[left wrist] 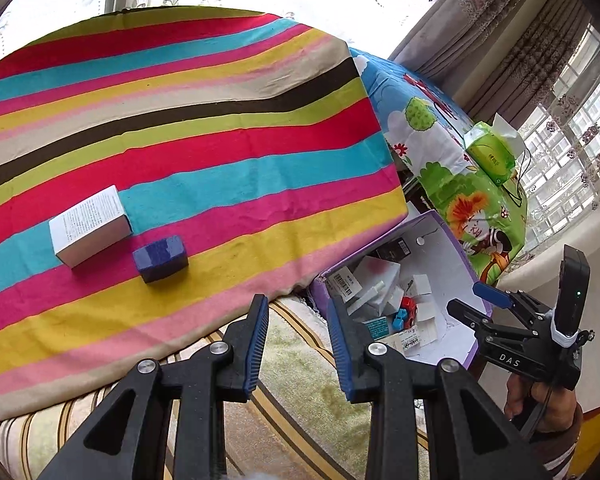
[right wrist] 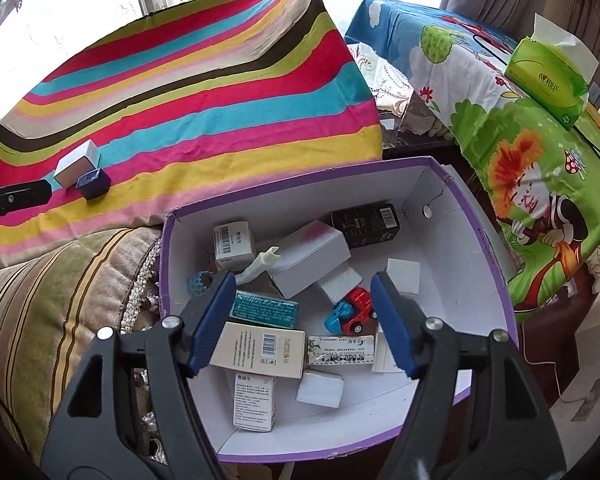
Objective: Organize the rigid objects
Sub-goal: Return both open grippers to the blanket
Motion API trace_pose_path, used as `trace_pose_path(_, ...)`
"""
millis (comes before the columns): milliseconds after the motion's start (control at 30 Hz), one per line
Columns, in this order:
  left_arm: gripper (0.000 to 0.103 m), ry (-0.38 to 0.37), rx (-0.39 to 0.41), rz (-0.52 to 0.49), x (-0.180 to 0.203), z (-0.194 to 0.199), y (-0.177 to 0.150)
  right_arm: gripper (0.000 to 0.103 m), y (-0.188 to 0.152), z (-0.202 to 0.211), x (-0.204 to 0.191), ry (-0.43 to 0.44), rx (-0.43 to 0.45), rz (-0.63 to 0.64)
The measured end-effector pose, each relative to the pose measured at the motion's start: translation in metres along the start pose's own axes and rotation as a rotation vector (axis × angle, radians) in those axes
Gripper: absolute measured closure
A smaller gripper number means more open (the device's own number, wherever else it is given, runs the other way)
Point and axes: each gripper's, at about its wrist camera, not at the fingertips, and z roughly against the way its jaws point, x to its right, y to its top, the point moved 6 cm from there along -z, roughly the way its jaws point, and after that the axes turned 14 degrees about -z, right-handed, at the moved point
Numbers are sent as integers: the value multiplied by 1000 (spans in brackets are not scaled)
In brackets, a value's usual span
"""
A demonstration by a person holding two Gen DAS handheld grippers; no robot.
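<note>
Left wrist view: jaws of left gripper (left wrist: pixel 298 316) parted, nothing between pads, held above edge of striped cushion (left wrist: pixel 284 400). Beyond fingertips to the right, purple box (left wrist: pixel 466 256) with white lining, holding cartons and a red toy car (left wrist: pixel 409 309). On striped cloth (left wrist: pixel 204 128), white carton (left wrist: pixel 90 226) touching or just beside small blue box (left wrist: pixel 161 258), both well left of purple box. Right gripper (left wrist: pixel 482 300) seen at far right over box rim, gripped by a hand (left wrist: pixel 540 404).

Right wrist view: jaws of right gripper (right wrist: pixel 304 300) released, wide apart, empty, hovering over purple box (right wrist: pixel 488 248). Inside: red toy car (right wrist: pixel 350 310), teal pack (right wrist: pixel 265 309), black carton (right wrist: pixel 366 224), barcode carton (right wrist: pixel 234 246), white bone-shaped piece (right wrist: pixel 260 266), blue ring (right wrist: pixel 199 283), further white cartons. Tip of left gripper (right wrist: pixel 16 198) at left edge, near white carton (right wrist: pixel 76 162) and small blue box (right wrist: pixel 94 183) on striped cloth (right wrist: pixel 204 100). Cartoon-print cloth (right wrist: pixel 512 148) to the right, green tissue pack (right wrist: pixel 548 80) on it. Curtained windows behind.
</note>
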Motion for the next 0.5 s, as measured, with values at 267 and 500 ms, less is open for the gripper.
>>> trace_pose_path(267,71,34,15,72,-41,17,-17,30,0,1,-28,2,-1,56)
trace_pose_path(500,71,65,24,128,-69,27,-29,30,2,4,-56,26,15,105)
